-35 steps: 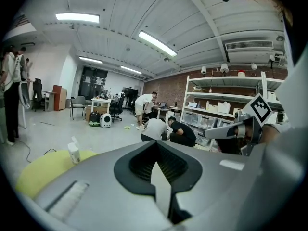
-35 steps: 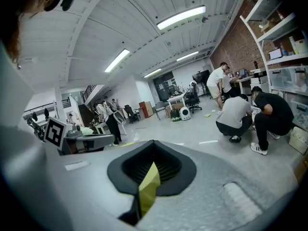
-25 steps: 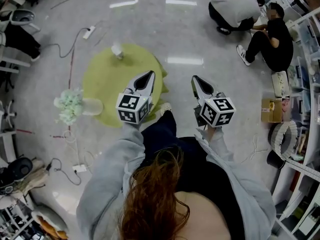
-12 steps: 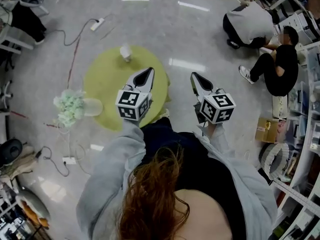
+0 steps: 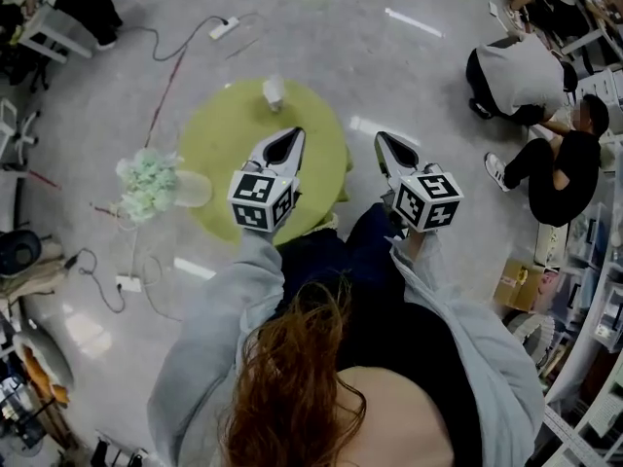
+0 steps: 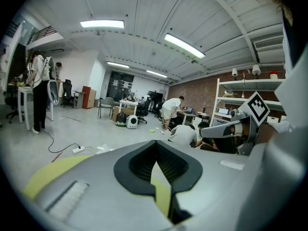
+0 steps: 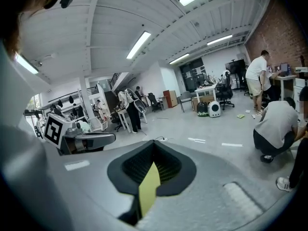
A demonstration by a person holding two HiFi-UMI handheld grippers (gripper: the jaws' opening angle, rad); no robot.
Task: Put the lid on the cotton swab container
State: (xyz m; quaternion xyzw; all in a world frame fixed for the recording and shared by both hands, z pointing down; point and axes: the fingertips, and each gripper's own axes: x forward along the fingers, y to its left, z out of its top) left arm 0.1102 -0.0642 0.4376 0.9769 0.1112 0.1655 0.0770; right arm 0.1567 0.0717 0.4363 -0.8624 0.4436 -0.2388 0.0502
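Left gripper (image 5: 288, 140) and right gripper (image 5: 384, 144) are both closed on nothing, near the body; the small white container (image 5: 274, 90), likely the swab one, stands at the green table's (image 5: 224, 154) far edge; a hasty reach could tip it off; no lid can be made out.

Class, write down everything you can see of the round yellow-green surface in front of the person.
The round yellow-green surface is flat, plain and matt, perhaps cloth, with an uneven fold at its right edge. It lies just beyond the person's knees, with grey floor all round; what supports it is hidden. A small white container stands near its far edge. A pale green bunch sits beside its left edge. The left gripper hangs over its right part.
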